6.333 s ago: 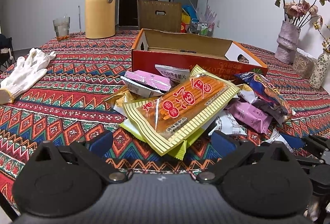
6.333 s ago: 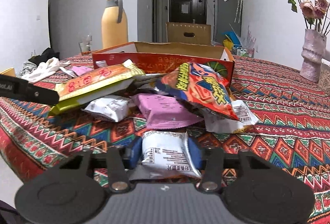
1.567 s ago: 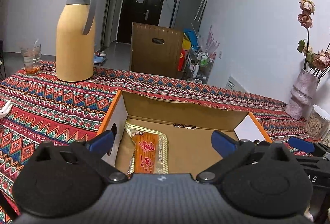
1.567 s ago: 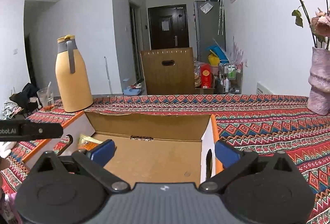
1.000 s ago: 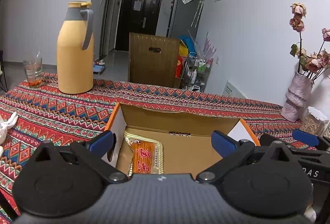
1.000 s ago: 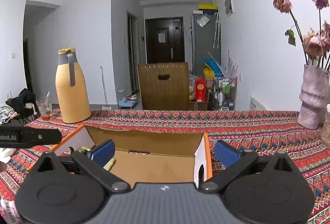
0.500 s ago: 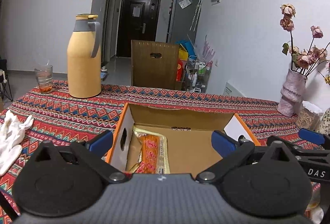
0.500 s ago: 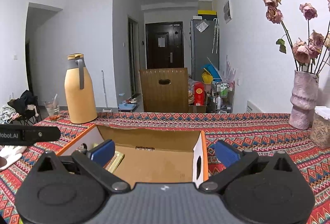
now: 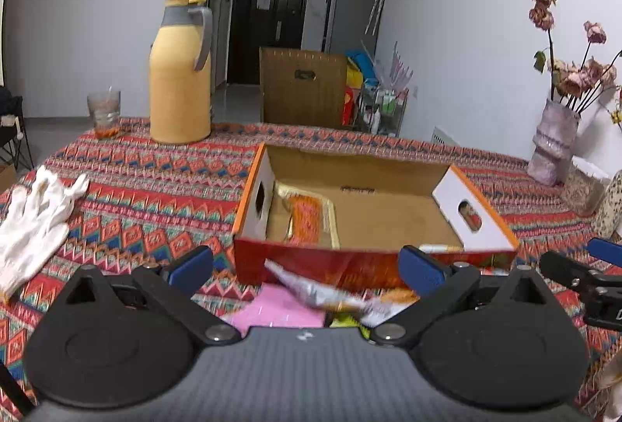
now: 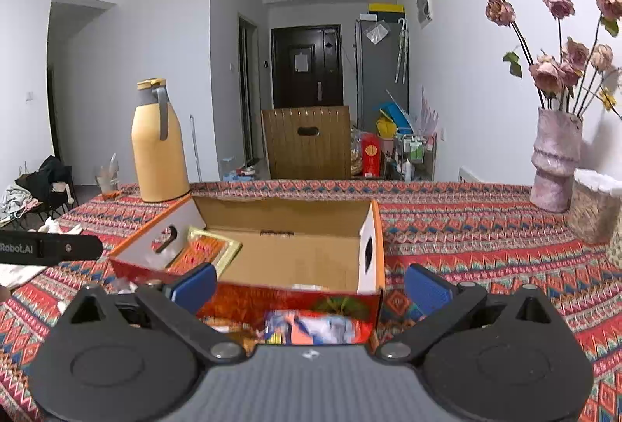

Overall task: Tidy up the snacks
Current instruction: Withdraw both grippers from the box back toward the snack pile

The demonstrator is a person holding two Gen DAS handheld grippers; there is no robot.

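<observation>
I am between picks: with the orange snack pack lying in the box at its 9 o'clock end, left gripper and right gripper (both spread, empty) hover level, and next should descend onto the loose packets at 6 o'clock.

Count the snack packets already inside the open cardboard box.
2 visible: a yellow-edged orange packet at the red-sided cardboard box's left end, and a small packet peeking above its front wall; others may be hidden.
</observation>
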